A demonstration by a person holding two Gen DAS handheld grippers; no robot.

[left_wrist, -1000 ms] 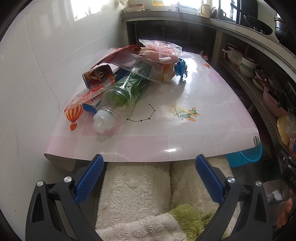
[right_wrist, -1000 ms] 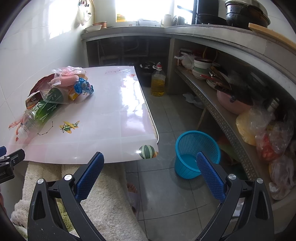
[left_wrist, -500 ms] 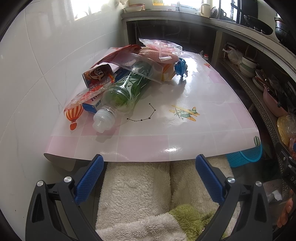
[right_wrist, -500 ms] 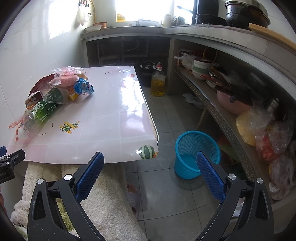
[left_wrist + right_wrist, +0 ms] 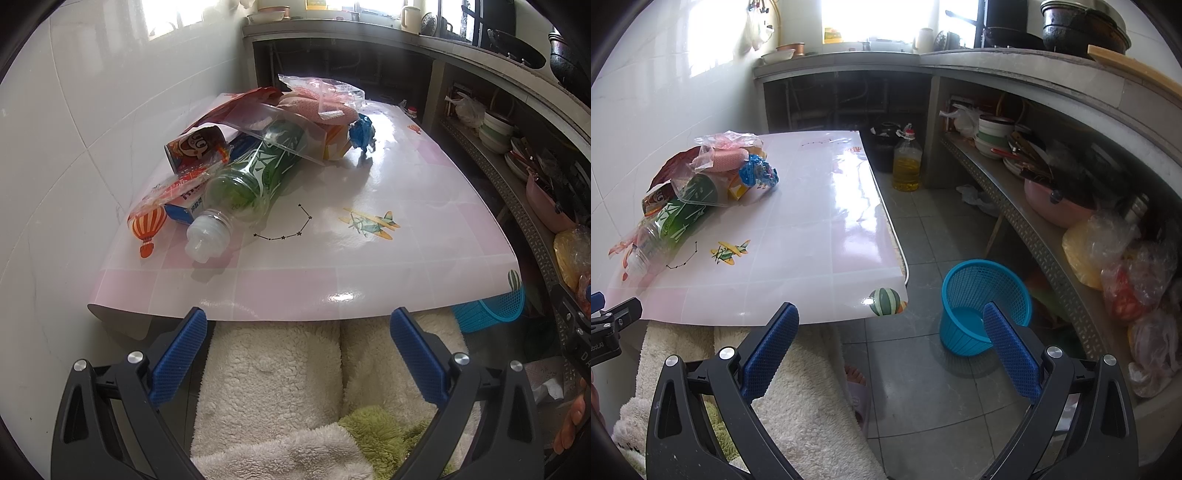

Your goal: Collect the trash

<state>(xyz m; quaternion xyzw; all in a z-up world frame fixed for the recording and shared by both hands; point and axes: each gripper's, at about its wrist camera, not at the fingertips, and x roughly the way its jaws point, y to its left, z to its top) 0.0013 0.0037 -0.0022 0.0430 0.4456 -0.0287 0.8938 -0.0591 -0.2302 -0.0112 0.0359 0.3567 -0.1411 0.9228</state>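
1. Because it looks nearly empty, the clear plastic bottle with the green label and white cap (image 5: 251, 184) should be light and a little springy, and likely to roll; I would take it across the labelled body, not the slick cap.
2. The crinkled clear and red plastic wrappers (image 5: 317, 96) piled over it are soft and flimsy (a pinch on a bunched fold should do), while the small red printed can (image 5: 195, 146) looks stiff.
3. The left claw (image 5: 295, 350) is spread wide with nothing in it, hanging just short of the near edge of the glossy pink-and-white worktop (image 5: 369, 258); the heap lies ahead and to its left, the bottle cap nearest.
4. The right claw (image 5: 890, 336) is likewise wide apart and unloaded; the round blue mesh plastic basket (image 5: 982, 291) stands on the floor ahead, to its right, with the heap far to its left.
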